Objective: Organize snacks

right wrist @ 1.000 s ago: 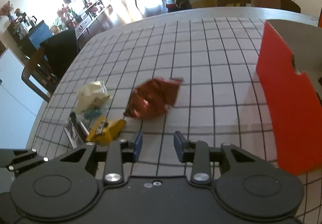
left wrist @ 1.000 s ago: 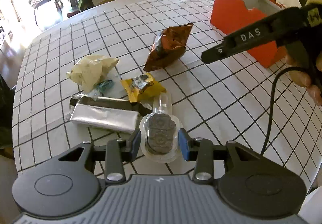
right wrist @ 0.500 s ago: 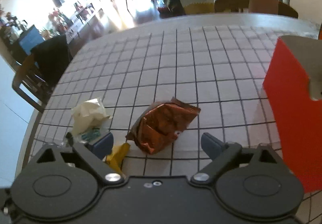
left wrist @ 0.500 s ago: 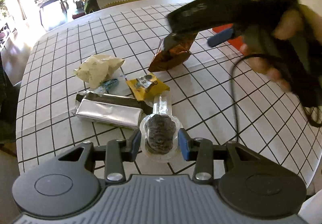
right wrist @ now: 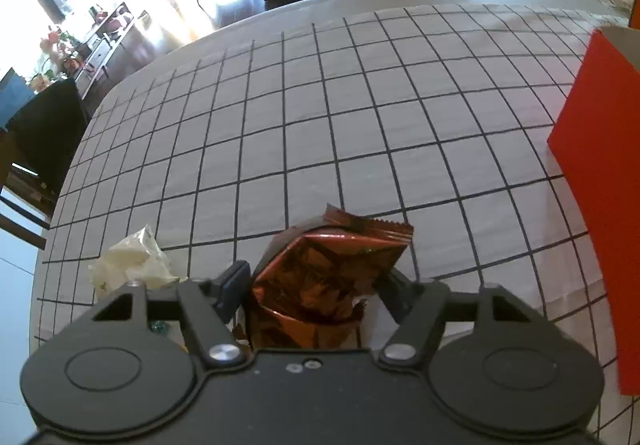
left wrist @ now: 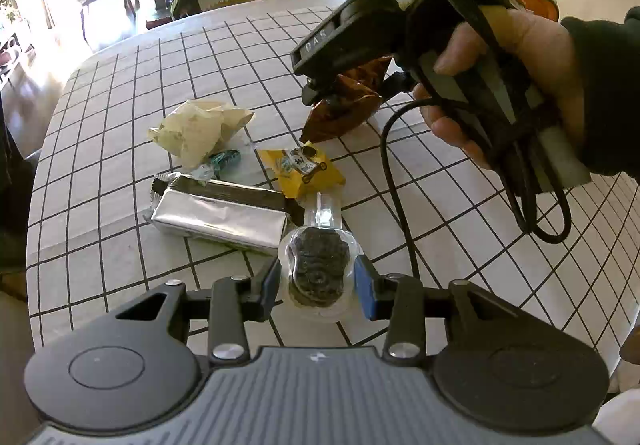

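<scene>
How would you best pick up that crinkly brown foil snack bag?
Grip the brown foil bag across its puffy middle, coming down from above, one finger on each long side. It lies flat with crimped ends too thin to hold. The right gripper, jaws just closing, already straddles it that way.

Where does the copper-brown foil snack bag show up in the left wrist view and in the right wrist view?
Left wrist view: copper-brown foil snack bag sits upper centre, partly hidden behind the right claw.
Right wrist view: the bag sits bottom centre, between the right claw's fingers, which have just been closing.
Shared landmark: the crumpled cream wrapper, left of the bag in both.
</scene>
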### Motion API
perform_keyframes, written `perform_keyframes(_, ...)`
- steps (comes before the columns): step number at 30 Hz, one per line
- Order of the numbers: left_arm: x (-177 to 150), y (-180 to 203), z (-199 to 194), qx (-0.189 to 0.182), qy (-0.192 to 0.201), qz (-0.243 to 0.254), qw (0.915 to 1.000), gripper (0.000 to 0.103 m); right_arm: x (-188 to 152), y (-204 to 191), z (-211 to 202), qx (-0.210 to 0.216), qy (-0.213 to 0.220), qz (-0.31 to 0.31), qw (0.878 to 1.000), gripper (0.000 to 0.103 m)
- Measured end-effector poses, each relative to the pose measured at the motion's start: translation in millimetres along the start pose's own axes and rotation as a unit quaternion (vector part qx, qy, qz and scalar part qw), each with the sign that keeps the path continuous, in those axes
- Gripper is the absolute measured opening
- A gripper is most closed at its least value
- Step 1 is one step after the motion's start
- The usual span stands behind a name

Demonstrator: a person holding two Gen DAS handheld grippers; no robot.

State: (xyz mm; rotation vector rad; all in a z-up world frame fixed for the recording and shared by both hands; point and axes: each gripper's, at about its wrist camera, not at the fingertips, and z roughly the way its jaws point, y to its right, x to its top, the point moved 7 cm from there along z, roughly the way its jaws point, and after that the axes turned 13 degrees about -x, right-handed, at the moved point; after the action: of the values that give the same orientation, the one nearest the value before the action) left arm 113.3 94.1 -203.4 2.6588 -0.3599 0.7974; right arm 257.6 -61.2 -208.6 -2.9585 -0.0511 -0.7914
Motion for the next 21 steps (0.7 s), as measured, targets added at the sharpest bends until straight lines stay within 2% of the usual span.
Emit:
perform_keyframes(1,-0.2,-0.6,-0.3,-0.001,0.001,-0.002,1.0,0.039,-1.4,-0.4,-0.7,0.002,0.003,-0.006,1.0,0.053)
perform_keyframes(4,0.0,-2.0,-1.2,-0.005,0.004,-0.01,0.9999,0.039,-3.0,1.6,-7.0,0.016,0.014,-0.013,1.0,0.048)
perform_keyframes(11,-4.0,-0.9,-7.3,-0.021,0.007,-0.032,0.9992,0.039,-13.6,26.5,-34.3,0.036,0.032,-0.012,0.999,0.041)
perform_keyframes(17,-7.7,1.7,-14.4,-0.026,0.012,-0.049,0.9984,0.039,-27.7,52.1,-64.6,0.054,0.045,0.006,0.998,0.04)
perform_keyframes(21,-5.4,10.5,-22.9,-0.03,0.019,-0.046,0.9983,0.039,-39.6,65.0,-84.9,0.066,0.05,0.011,0.996,0.036)
